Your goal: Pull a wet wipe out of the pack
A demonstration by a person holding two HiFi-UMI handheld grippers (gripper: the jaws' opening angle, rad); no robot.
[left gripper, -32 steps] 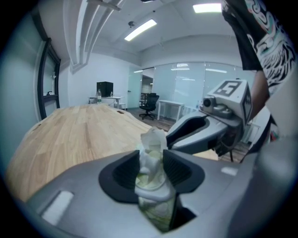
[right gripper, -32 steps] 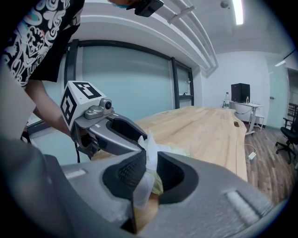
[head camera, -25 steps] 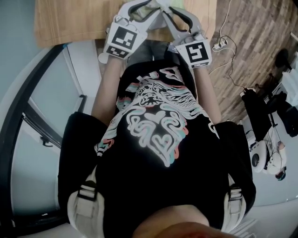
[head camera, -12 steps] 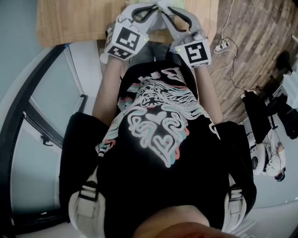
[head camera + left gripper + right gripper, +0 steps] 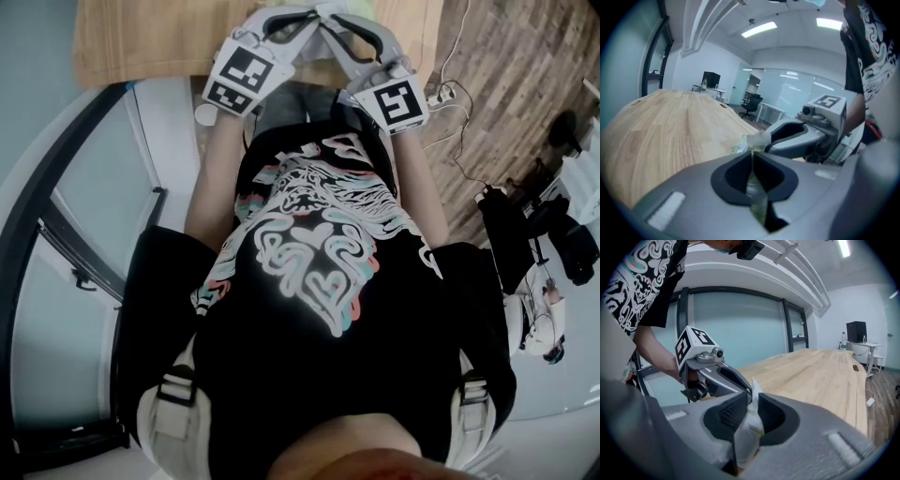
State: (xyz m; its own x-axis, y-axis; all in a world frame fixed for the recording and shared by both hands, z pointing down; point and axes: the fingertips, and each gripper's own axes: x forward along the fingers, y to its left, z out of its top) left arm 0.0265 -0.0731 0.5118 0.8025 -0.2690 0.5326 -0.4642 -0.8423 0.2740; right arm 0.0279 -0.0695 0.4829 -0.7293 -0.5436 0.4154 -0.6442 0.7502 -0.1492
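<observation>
Where the two tools meet over the table's near edge, the wet-wipe pack (image 5: 749, 427) sits between them. It is soft, crinkled white film with a green patch, and its print is too small to read. The right gripper (image 5: 751, 391) is clamped on the pack's body between ribbed black pads. The left gripper (image 5: 752, 154), its jaws just closed almost together, pinches a thin pale-green fold at the pack's end. Each grey plastic tool carries a cube (image 5: 244, 77) of black-and-white square markers. Beneath lies the pale, fine-grained wooden table (image 5: 141, 37).
</observation>
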